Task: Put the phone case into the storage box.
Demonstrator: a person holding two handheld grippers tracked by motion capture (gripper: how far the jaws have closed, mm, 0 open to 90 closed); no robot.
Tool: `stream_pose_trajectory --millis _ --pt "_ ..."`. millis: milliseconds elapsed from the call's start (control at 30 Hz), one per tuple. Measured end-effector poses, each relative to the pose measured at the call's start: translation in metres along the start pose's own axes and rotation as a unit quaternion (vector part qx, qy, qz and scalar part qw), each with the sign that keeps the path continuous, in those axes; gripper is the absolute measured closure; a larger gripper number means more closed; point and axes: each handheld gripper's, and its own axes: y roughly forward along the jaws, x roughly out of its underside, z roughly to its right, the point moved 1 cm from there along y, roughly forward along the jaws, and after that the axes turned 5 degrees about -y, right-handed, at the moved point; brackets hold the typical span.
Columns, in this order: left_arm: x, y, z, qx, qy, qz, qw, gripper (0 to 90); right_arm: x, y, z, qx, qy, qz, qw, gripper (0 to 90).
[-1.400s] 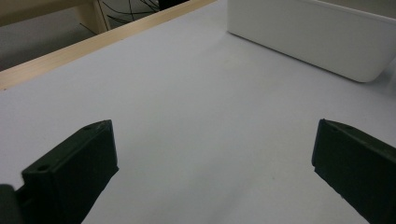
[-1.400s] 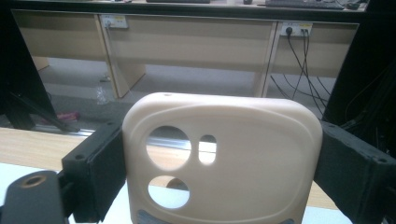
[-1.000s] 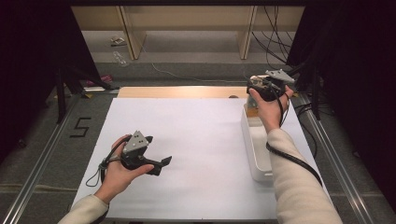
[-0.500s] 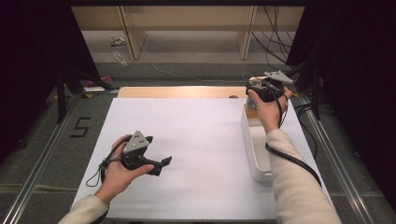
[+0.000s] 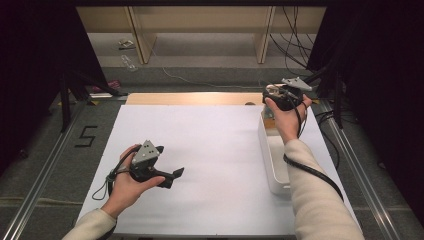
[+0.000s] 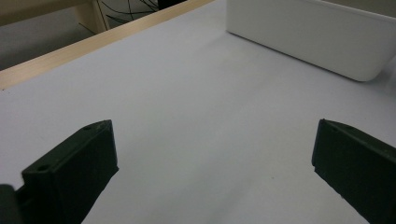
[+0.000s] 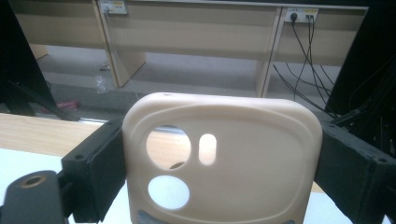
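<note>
High view: The bench (image 5: 210,150) carries a white sheet over its surface, with a strip of bare wood showing along the far edge. A long white tray (image 5: 274,165) sits along the right side of the sheet. The left claw (image 5: 172,176) is held in the person's left hand (image 5: 125,187) low over the near left part of the sheet, its jaws pointing right, toward the tray and well apart from it. The right claw (image 5: 268,93) is raised above the far end of the tray in the right hand (image 5: 286,120), and a small pale object shows at its jaws, too small here to identify. A cable (image 5: 312,172) trails from the right claw along the sleeve.

Left gripper view: The left claw (image 6: 215,163) has its jaws spread wide, with nothing between them but bare white sheet. The white tray (image 6: 308,37) lies ahead at upper right, clear of the jaws.

Right gripper view: The right claw (image 7: 219,172) is pinching a beige phone case (image 7: 243,158), one jaw against each side edge. The case stands upright and faces the camera, with two round cut-outs and one narrow slot at its upper left. It is off the bench, in the air, with the wooden edge and shelving units (image 7: 196,32) behind it.
</note>
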Motion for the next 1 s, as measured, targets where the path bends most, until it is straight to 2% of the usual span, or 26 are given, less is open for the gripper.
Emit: stream_pose_trajectory --millis 1000 --pt "0.000 0.000 0.000 0.000 0.000 0.000 1.0000 0.0 0.012 0.004 -0.002 -0.003 0.003 -0.015 0.9999 11.6"
